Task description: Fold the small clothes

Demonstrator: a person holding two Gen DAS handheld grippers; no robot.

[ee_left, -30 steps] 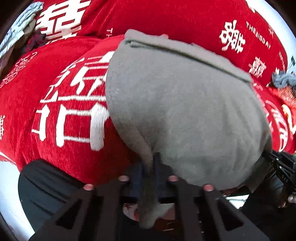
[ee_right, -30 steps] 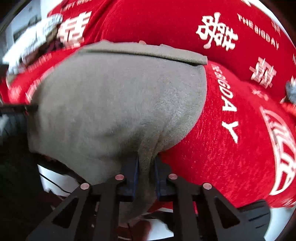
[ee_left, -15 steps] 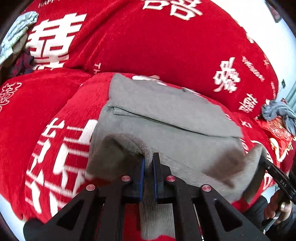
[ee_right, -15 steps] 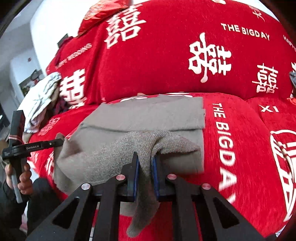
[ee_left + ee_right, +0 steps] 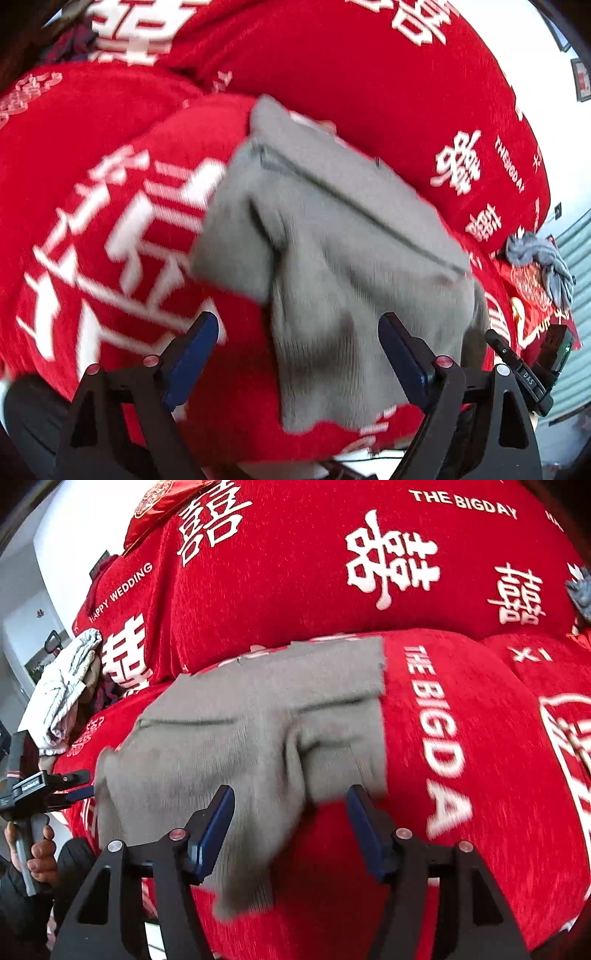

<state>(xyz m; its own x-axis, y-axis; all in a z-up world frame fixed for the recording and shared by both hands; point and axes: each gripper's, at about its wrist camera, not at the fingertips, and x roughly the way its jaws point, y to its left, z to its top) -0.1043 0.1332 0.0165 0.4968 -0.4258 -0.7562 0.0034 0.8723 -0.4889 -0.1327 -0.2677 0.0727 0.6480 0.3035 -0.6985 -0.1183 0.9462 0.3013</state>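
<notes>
My left claw (image 5: 297, 354) and right claw (image 5: 290, 823) have just been opening, releasing the gray garment (image 5: 343, 236), which is lying folded on the red sofa (image 5: 461, 738) between and ahead of my fingers.

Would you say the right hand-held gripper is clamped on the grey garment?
No, the right hand-held gripper stands open, pads clear of the grey garment.

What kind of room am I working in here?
Likely a home living room: a sofa under a red plush wedding-print cover, the grey knitted garment on its seat, and a framed picture on the white wall.
</notes>
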